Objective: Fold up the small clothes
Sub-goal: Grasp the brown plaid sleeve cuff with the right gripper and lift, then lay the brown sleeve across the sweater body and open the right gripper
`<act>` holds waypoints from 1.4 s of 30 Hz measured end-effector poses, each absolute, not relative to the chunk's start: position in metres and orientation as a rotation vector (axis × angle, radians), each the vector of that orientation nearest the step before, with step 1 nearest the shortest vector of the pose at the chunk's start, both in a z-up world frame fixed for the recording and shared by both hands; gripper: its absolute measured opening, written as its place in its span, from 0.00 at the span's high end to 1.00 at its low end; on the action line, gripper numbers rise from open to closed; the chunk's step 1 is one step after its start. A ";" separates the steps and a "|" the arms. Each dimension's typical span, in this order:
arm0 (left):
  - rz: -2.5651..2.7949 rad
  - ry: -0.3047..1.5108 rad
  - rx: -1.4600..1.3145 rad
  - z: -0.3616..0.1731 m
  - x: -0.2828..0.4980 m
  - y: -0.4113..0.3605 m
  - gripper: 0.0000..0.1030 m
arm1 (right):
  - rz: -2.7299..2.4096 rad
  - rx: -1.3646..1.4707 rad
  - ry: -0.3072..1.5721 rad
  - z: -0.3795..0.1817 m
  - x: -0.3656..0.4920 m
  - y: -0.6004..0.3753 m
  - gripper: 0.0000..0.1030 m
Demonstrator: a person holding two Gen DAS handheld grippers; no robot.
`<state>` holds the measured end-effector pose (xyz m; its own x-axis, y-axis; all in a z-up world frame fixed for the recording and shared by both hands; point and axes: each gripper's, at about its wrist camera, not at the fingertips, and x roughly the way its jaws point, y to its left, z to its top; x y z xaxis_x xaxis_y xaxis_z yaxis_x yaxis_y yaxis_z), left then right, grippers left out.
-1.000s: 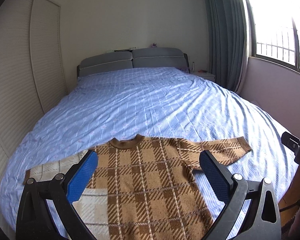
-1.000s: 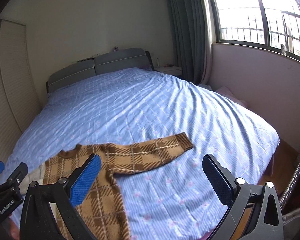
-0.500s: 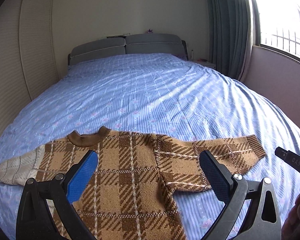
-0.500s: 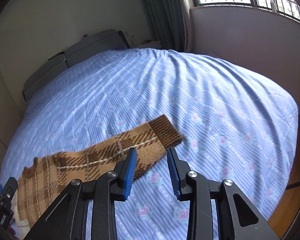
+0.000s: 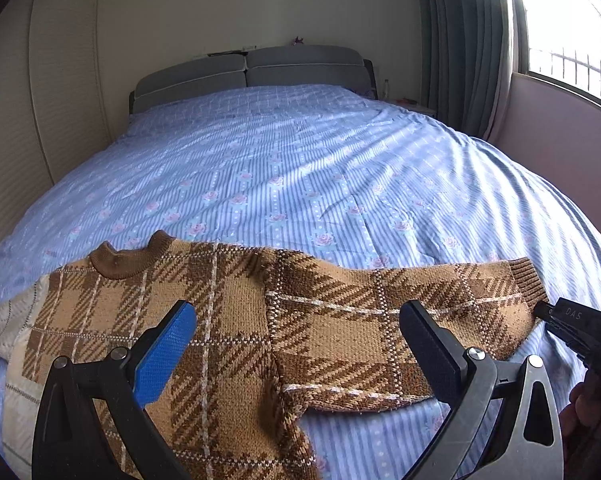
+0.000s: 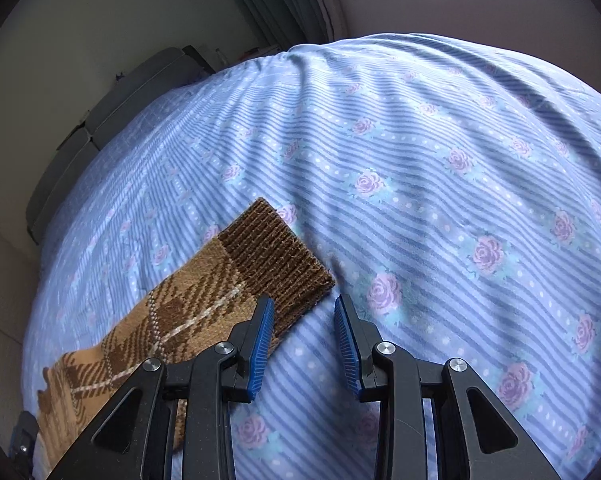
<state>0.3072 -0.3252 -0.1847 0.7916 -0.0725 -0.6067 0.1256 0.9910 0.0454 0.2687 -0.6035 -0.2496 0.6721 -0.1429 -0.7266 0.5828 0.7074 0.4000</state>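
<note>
A brown plaid knit sweater (image 5: 236, 320) lies flat on the bed, collar toward the headboard, one sleeve (image 5: 440, 292) stretched right. My left gripper (image 5: 296, 344) is wide open just above the sweater's chest and armpit area, holding nothing. My right gripper (image 6: 304, 320) is partly open, low over the sheet, at the near corner of the sleeve's ribbed cuff (image 6: 276, 256); its left finger overlaps the cuff edge, nothing is clamped. The right gripper's tip also shows in the left wrist view (image 5: 572, 320) beside the cuff.
The bed has a blue striped floral sheet (image 5: 320, 168) and a grey headboard (image 5: 252, 72). A wardrobe (image 5: 60, 100) stands left, and a curtain (image 5: 464, 48) and window on the right. The sweater's other sleeve is cream (image 5: 0, 332).
Both grippers moved down and closer to the sweater. The right gripper narrowed from wide open and came right up to the sleeve cuff. The sweater has not moved.
</note>
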 end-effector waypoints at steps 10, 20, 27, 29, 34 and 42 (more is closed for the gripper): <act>-0.079 0.647 0.067 -0.177 0.305 -0.311 0.00 | -0.377 0.764 0.645 -0.252 0.270 -0.619 0.88; -0.023 0.612 0.042 -0.132 0.282 -0.247 0.00 | -0.294 0.625 0.480 -0.155 0.252 -0.564 0.89; 0.057 0.586 0.004 -0.104 0.267 -0.163 0.00 | -0.201 0.453 0.414 -0.098 0.268 -0.465 0.89; 0.080 0.582 -0.011 -0.098 0.263 -0.136 0.00 | -0.171 0.412 0.405 -0.089 0.273 -0.434 0.89; 0.146 0.574 -0.016 -0.092 0.253 -0.069 0.00 | -0.093 0.316 0.403 -0.078 0.285 -0.351 0.89; 0.253 0.616 -0.070 -0.105 0.236 0.030 0.00 | 0.050 0.139 0.489 -0.110 0.312 -0.220 0.90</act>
<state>0.2362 0.0298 -0.1048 0.7865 0.2140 -0.5793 -0.2554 0.9668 0.0103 0.3122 -0.2201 -0.1101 0.8818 0.0816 -0.4644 -0.0150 0.9893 0.1454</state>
